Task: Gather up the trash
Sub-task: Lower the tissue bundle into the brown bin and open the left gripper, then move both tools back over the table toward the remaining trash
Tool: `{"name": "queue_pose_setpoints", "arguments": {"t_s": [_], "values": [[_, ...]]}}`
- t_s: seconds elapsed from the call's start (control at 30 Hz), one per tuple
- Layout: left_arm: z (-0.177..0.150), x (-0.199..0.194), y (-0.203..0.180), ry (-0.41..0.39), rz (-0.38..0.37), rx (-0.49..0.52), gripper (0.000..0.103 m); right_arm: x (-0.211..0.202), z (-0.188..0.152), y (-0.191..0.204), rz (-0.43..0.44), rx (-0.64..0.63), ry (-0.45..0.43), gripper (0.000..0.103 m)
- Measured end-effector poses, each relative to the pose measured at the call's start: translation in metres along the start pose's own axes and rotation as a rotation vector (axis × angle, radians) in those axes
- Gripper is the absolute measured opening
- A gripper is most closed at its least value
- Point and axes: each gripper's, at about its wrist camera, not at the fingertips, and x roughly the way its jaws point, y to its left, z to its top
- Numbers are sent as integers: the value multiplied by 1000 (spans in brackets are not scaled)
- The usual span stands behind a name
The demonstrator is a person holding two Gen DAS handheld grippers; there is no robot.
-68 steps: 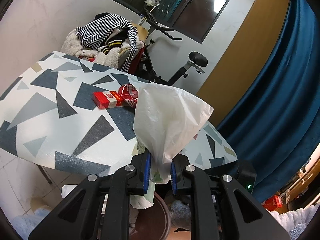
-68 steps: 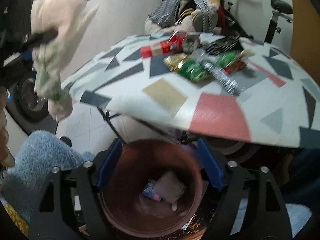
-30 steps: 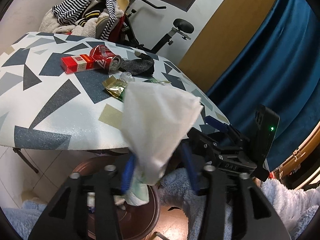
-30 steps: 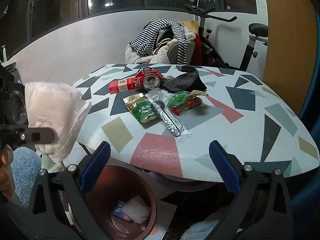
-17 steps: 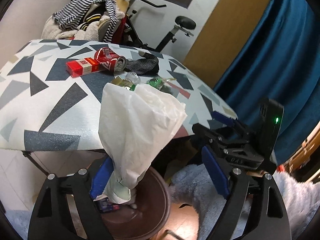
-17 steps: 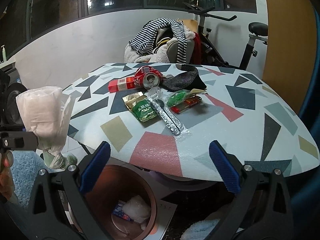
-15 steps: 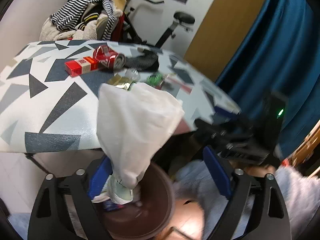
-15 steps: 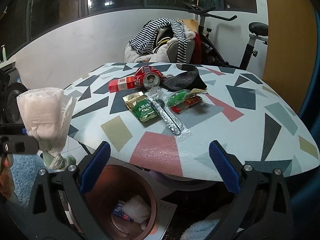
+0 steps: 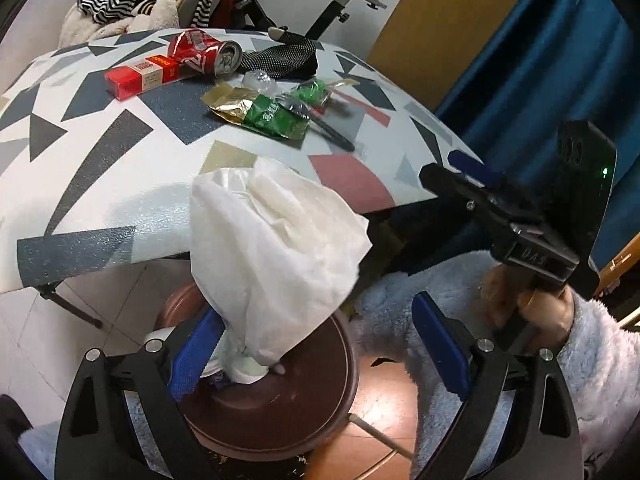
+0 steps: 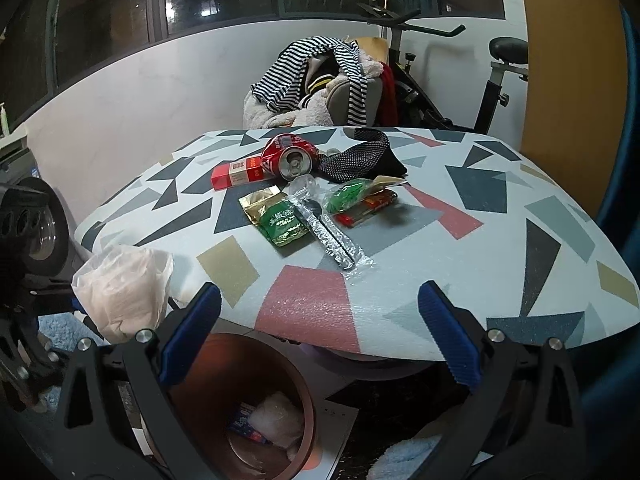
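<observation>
Left hand-held gripper (image 9: 316, 356) jaws apart, crumpled white tissue wad (image 9: 272, 256) leaning on its left finger over the round brown waste bin (image 9: 280, 408) below the tabletop (image 9: 100, 184) near edge; featherlight, soft, clingy; pinch its twisted lower end.

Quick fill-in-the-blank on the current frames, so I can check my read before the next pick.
1. The left gripper has its jaws ____.
2. The white tissue wad hangs above the brown ____.
3. The crushed red can lies on the ____.
4. The right gripper holds ____.

Missing words: open; trash bin; table; nothing
</observation>
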Motion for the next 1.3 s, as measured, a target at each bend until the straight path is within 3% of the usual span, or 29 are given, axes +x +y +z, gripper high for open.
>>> {"name": "queue_pose_setpoints", "arguments": {"t_s": [0.1, 0.2, 0.23, 0.3, 0.33, 0.37, 0.4, 0.47, 0.5, 0.57, 0.6, 0.73, 0.97, 1.17, 1.3], "values": [[-3, 8, 1, 52, 13, -18, 91, 1, 0, 0, 1, 2, 4, 97], [-3, 3, -4, 18, -59, 1, 91, 1, 0, 0, 7, 0, 6, 97], [-2, 3, -5, 9, -50, 16, 91, 2, 0, 0, 6, -1, 6, 97], [-2, 6, 0, 21, 60, 3, 91, 3, 0, 0, 5, -1, 10, 97], [-1, 6, 2, 35, 48, -17, 90, 3, 0, 0, 5, -1, 9, 97], [-1, 4, 0, 31, -16, -17, 90, 3, 0, 0, 6, 0, 9, 97], [-2, 2, -2, 12, -43, 21, 91, 3, 0, 0, 6, 2, 7, 97], [-2, 9, 3, 50, 91, 39, 90, 4, 0, 0, 5, 4, 8, 97], [-1, 10, 13, 69, 63, -24, 88, 5, 0, -1, 5, 7, 9, 97], [0, -2, 17, 3, -31, -76, 88, 4, 0, -1, 8, 8, 6, 97], [2, -5, 16, -16, -27, -67, 88, 5, 0, -1, 7, 9, 7, 97], [6, -14, 15, -60, 45, -58, 88, 7, 0, -1, 4, 12, 13, 97], [23, -50, 22, -228, 152, -77, 88, 7, -1, 0, 7, 5, 20, 97], [37, -69, 31, -309, 207, -96, 89, 8, -1, 1, 6, 0, 26, 97], [42, -78, 33, -361, 253, -80, 97, 11, -1, 3, -4, -7, 37, 97]]}}
